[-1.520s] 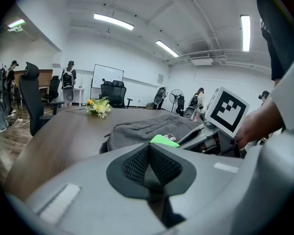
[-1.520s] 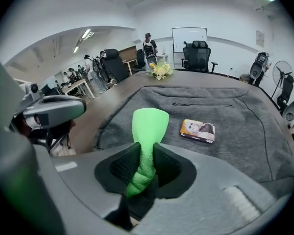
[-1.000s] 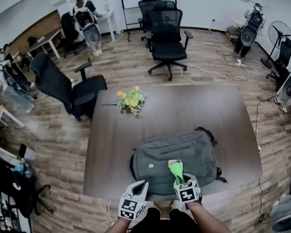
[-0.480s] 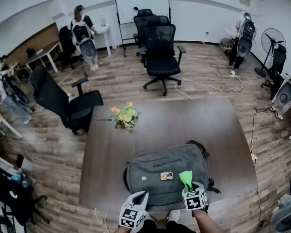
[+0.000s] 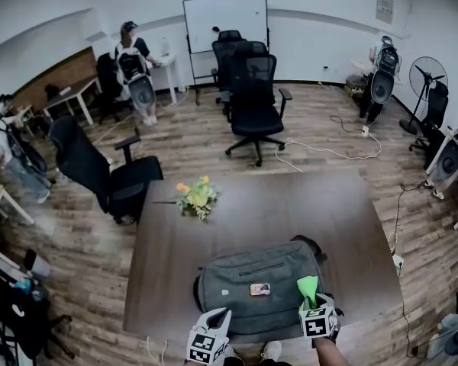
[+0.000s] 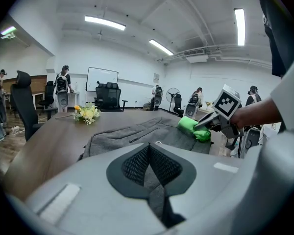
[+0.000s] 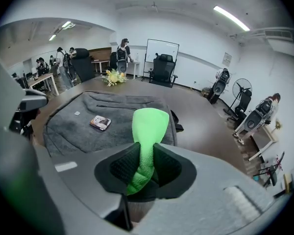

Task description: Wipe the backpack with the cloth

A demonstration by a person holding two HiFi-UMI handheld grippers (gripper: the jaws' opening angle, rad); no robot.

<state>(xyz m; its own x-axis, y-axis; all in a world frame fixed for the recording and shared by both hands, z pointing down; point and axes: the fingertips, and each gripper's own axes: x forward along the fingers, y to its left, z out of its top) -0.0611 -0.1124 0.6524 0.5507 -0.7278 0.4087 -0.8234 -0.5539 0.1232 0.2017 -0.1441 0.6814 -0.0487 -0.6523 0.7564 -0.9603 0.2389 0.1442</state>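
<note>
Backpack: grey, lying flat on the bench, right by the near edge
Long axis: runs left-right across the person, with a dark strap loop poking out at the far right corner and a zip line along the far side
On top: a small card-looking thing about mid-pack, too small to read
Cloth: bright green, sticking up out of the right gripper over the pack's right end
Right jaws: clamped on the cloth, its lower end buried between the pads
Left gripper: at the pack's near edge, jaws pinched together with nothing in them
Hard to make out: both grippers cover the pack's near edge, and honestly can't tell if the cloth touches the fabric
Also there: flowers near the far left corner, well apart from the pack
</note>
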